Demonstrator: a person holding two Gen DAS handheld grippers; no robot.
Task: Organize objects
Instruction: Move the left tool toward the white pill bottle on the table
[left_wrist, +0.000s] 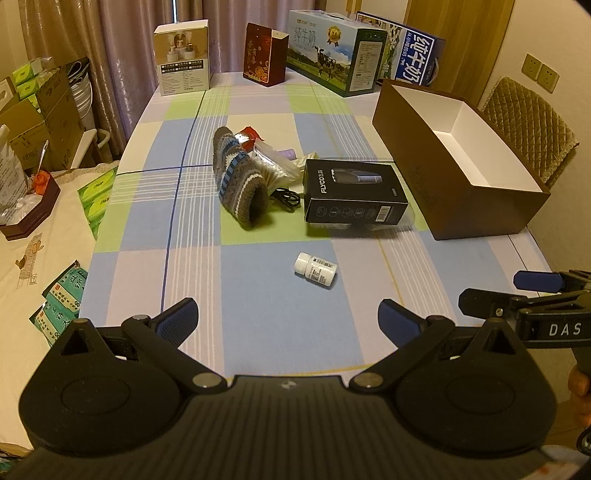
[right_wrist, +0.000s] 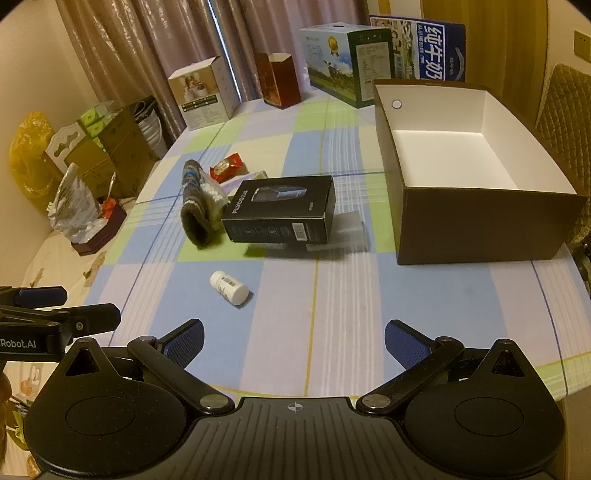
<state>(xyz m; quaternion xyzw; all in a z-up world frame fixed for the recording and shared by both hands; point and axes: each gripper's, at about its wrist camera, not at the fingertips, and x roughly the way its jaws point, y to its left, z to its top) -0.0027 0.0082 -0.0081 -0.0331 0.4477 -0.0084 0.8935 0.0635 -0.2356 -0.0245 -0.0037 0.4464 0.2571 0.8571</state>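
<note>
Both pairs of tongs hang over the near edge of the worktop (left_wrist: 280, 280), which is covered with a checked cloth of blue, green and lilac squares. The left tongs (left_wrist: 288, 317) are spread wide with nothing between their blue pads, and the right tongs (right_wrist: 294, 338) are spread just as wide and equally empty.

Taking the black shaver box (left_wrist: 352, 192) as the landmark: it lies flat near the middle of the worktop, well ahead of both pairs of tongs. The white pill bottle (left_wrist: 315, 270) lies on its side on the near side of the black shaver box, between the box and the tongs, and is the closest thing to either pair, though apart from both. In the right wrist view the bottle (right_wrist: 229, 287) sits ahead and to the left of the right tongs.

Left of the black shaver box lies a striped knitted sock (left_wrist: 238, 177), with a black cable (left_wrist: 282, 196) between the two. Behind the box, a clear bag (left_wrist: 273, 166) and a red snack packet (right_wrist: 226, 168) lie in a small heap against the sock.

Right of the black shaver box stands an open brown box (right_wrist: 480, 225) with a white, bare interior, close to it but not touching. Far behind, cartons (left_wrist: 332, 51) stand along the back edge of the worktop.
</note>
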